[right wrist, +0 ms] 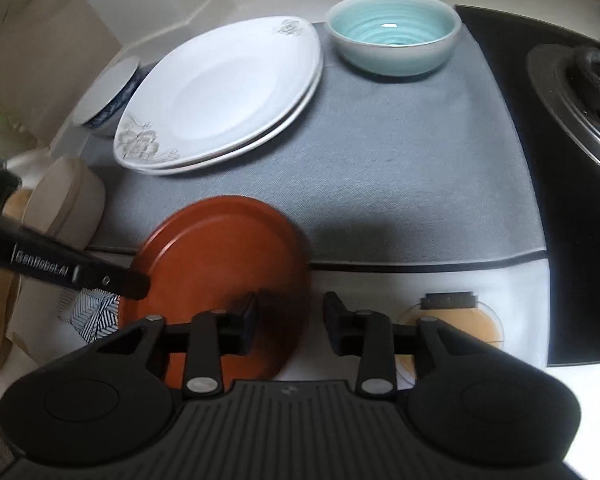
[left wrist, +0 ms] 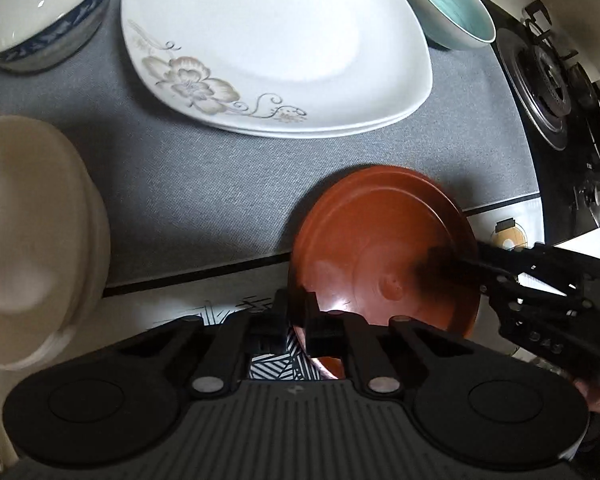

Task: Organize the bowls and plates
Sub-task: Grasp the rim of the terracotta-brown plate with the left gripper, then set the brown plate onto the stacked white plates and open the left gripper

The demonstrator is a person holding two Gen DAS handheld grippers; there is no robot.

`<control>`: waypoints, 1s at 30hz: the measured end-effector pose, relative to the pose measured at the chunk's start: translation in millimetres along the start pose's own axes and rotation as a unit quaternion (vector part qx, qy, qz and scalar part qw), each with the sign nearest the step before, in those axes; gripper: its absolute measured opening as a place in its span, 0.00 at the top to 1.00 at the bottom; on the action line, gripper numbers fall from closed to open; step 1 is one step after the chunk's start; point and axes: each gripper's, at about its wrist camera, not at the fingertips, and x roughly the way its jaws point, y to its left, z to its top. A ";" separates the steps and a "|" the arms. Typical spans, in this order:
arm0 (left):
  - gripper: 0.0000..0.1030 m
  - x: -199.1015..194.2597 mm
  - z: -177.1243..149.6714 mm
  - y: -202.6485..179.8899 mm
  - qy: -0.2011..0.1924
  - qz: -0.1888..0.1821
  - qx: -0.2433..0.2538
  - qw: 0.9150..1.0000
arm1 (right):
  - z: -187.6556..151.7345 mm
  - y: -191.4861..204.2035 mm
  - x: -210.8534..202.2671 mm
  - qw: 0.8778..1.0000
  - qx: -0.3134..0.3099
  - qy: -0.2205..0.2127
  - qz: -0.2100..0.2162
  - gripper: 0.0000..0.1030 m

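L gripper (left wrist: 298,316) has its fingers pinched on the near-left rim of the red plate (left wrist: 384,256), one finger each side of the rim. In the right wrist view the L gripper (right wrist: 140,284) comes in from the left and its tip meets that plate (right wrist: 220,264) at the left edge. The plate sits at the front edge of the grey mat (left wrist: 188,188), partly off it, over the white surface (right wrist: 380,284); it looks tilted and a bit blurred.

R gripper (right wrist: 290,316) has fingers spread apart, gripping nothing; its left finger lies over the plate's right part, the right finger is off the plate over the white surface. In the left wrist view the R gripper (left wrist: 456,266) reaches in from the right, tip blurred over the plate.

Farther back on the mat: two stacked white flower-pattern plates (right wrist: 224,92), w/ a teal bowl (right wrist: 394,36) just to their right and a blue-patterned bowl (left wrist: 40,8) to their left. A cream bowl stack (left wrist: 32,232) stands near the mat's left edge. Gas burner (left wrist: 544,80) on a black hob at the right, round coaster (right wrist: 460,328) on the white surface near the R gripper's right finger
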 end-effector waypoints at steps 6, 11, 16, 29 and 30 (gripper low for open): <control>0.93 -22.2 2.4 -10.8 -0.007 0.028 0.004 1.000 | 7.7 3.0 -19.6 1.000 0.010 -0.017 0.009 0.95; 0.93 -81.9 10.9 -18.1 -0.066 0.010 0.006 0.998 | 37.0 12.0 -72.4 0.996 -0.010 -0.085 0.010 0.96; 0.93 -101.0 38.8 -10.4 -0.096 -0.013 -0.021 0.995 | 78.6 0.1 -78.2 0.994 0.013 -0.105 0.028 0.96; 0.93 -105.4 102.0 32.4 -0.145 0.017 -0.091 0.985 | 156.7 28.1 -29.9 0.992 -0.009 -0.123 0.004 0.96; 0.93 -104.0 105.9 32.7 -0.149 0.021 -0.086 0.985 | 160.5 28.8 -26.0 0.992 -0.010 -0.124 0.001 0.96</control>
